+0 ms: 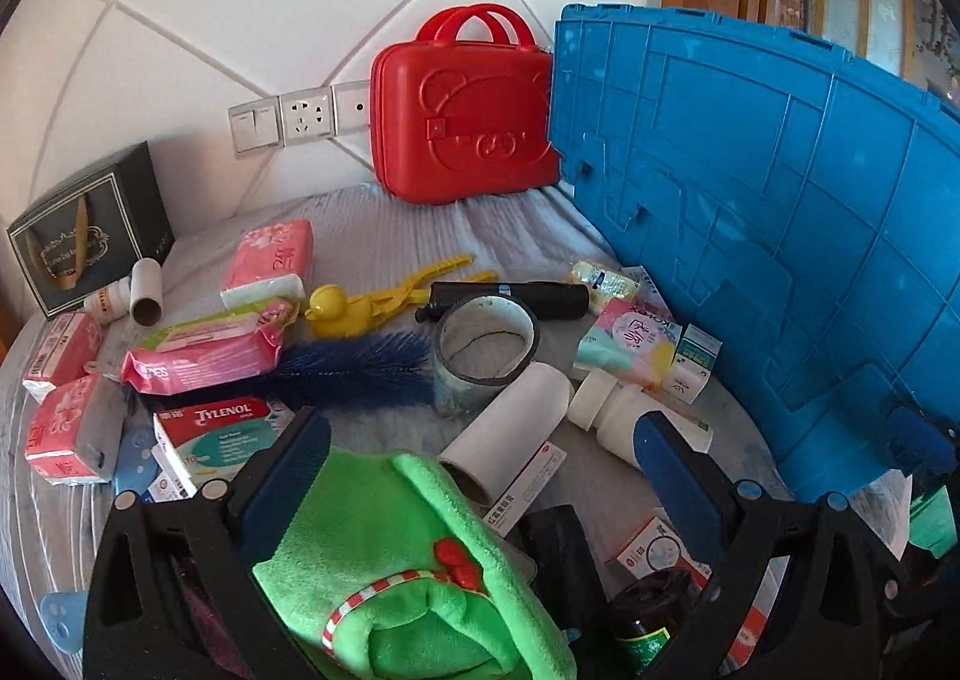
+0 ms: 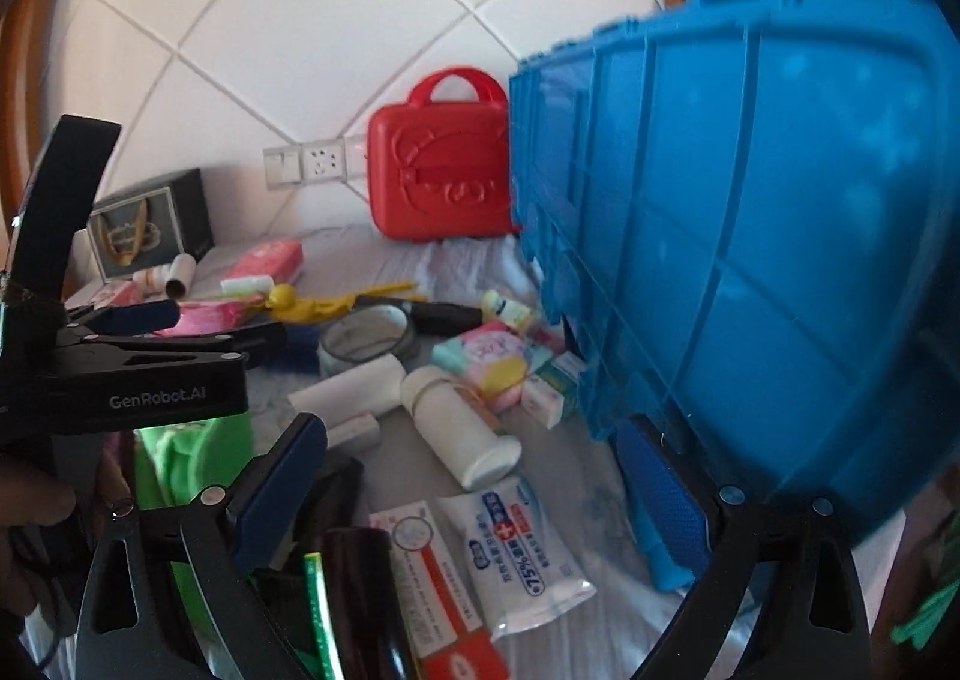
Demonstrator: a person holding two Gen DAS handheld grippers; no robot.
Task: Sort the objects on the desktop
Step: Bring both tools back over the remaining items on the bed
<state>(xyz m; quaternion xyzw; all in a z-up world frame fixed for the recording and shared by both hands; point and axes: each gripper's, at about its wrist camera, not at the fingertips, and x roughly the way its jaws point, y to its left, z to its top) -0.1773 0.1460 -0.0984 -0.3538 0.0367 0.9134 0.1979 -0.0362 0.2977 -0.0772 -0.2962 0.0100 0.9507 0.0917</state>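
hovering left gripper (image 1: 480, 458) wide over green plush (image 1: 396, 560); right gripper (image 2: 474, 476) gaping wide, blue crate (image 2: 750, 260) touching its right finger.

Blue crate (image 1: 780, 212) walls off the right; clutter crowds the bedsheet (image 1: 384, 224).

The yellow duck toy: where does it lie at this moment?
In the left wrist view the yellow duck toy lies left of centre on the bed, between the pink wipes pack and the tape roll.
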